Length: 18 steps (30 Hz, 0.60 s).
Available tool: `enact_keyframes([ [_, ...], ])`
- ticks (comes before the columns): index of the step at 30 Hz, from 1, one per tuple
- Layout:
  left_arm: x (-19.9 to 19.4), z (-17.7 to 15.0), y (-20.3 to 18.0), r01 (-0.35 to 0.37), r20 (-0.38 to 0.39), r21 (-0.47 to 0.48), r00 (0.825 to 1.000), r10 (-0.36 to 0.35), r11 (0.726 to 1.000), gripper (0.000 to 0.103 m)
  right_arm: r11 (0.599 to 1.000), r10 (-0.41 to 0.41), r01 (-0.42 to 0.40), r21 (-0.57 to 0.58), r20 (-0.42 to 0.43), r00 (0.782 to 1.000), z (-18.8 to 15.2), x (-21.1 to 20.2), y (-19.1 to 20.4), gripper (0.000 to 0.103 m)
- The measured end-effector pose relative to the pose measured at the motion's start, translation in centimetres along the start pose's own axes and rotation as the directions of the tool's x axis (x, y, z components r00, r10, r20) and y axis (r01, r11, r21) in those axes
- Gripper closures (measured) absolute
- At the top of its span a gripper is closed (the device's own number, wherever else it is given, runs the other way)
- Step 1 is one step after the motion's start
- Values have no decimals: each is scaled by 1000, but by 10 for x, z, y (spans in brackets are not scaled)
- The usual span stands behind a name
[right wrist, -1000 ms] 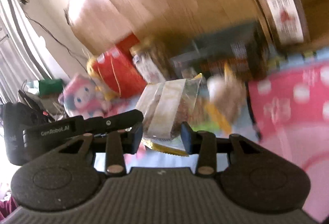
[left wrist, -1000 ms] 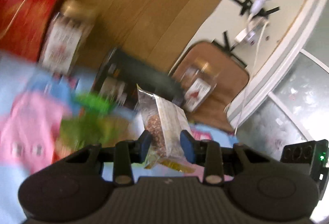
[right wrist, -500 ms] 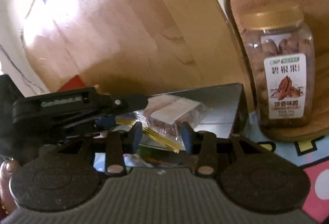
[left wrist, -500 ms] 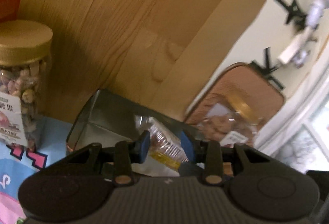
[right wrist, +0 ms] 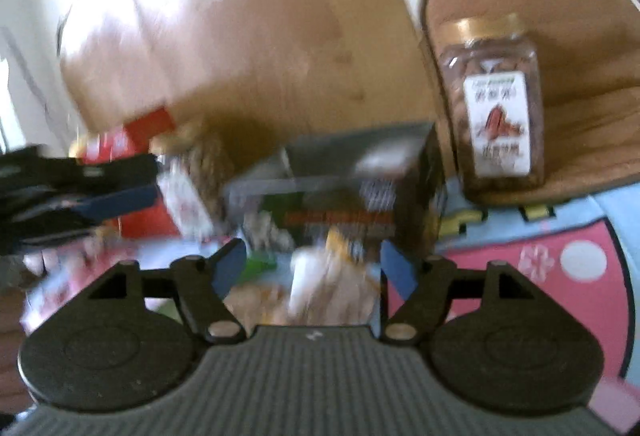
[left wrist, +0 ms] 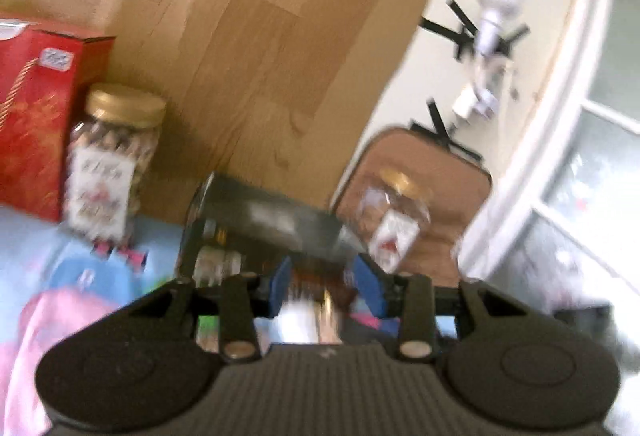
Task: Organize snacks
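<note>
Wooden backboard and play mat are framing the dark box; your right gripper is spreading wide off the snack packet, left gripper narrowly pinching it, risking a one-sided droop short of the box.

No writing can be read: both views are motion-blurred. The white label with a red picture on the nut jar on the brown cushion shows only smeared characters, as does the label of the jar beside the red box.
</note>
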State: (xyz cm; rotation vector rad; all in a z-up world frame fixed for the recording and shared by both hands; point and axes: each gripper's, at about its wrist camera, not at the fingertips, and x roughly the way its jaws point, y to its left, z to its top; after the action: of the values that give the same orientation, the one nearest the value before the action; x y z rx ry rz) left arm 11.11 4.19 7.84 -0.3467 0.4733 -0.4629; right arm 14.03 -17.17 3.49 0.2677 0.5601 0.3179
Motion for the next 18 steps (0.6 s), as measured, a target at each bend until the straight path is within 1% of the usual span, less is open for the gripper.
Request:
enact_keyframes([
  [2, -17, -20, -5, -17, -22, 26, 1000, 18, 1000, 66, 995, -59, 54, -87, -56, 997, -13, 10, 13, 28],
  [3, -26, -32, -6, -28, -33, 30, 999, 29, 999, 66, 988, -92, 84, -130, -59, 994, -17, 12, 16, 29],
  [4, -33, -42, -6, -33, -45, 28, 998, 34, 999, 66, 978, -133, 121, -171, -63, 989, -23, 13, 18, 43],
  [5, -43, -48, -3, -35, -51, 23, 998, 37, 999, 66, 974, -145, 129, -188, -72, 987, -28, 14, 18, 71],
  [6, -50, -56, -1, -42, -57, 15, 997, 43, 999, 66, 974, -141, 125, -187, -78, 987, -31, 11, 17, 75],
  [7, -57, -62, 1, -50, -63, 6, 997, 50, 999, 66, 972, -150, 135, -193, -63, 987, -34, 5, 16, 80],
  [8, -64, -66, 3, -54, -66, -2, 996, 54, 999, 66, 968, -152, 137, -210, -58, 987, -37, -3, 19, 81],
  [10, -77, -75, 9, -62, -72, -22, 996, 60, 998, 66, 959, -145, 128, -252, -49, 988, -46, -23, 26, 81],
  [11, -83, -78, 10, -61, -73, -28, 996, 58, 998, 66, 949, -144, 125, -290, -42, 989, -52, -32, 33, 81],
  [12, -89, -80, 13, -59, -72, -37, 996, 56, 998, 66, 932, -137, 117, -344, -35, 990, -60, -43, 43, 81],
  [13, -95, -82, 15, -55, -69, -41, 996, 53, 998, 66, 907, -122, 96, -410, -36, 992, -71, -57, 54, 81],
  [15, -104, -85, 19, -46, -66, -57, 997, 42, 997, 66, 867, -86, 37, -498, -77, 993, -90, -75, 74, 80],
  [16, -107, -86, 21, -39, -71, -67, 997, 34, 997, 66, 854, -63, 0, -520, -103, 993, -98, -82, 81, 73],
  [17, -108, -88, 22, -32, -78, -80, 997, 26, 996, 65, 836, -22, -53, -547, -129, 991, -108, -92, 90, 58],
  [18, -110, -89, 23, -27, -85, -91, 996, 19, 996, 65, 823, 22, -105, -558, -153, 988, -115, -102, 96, 49],
])
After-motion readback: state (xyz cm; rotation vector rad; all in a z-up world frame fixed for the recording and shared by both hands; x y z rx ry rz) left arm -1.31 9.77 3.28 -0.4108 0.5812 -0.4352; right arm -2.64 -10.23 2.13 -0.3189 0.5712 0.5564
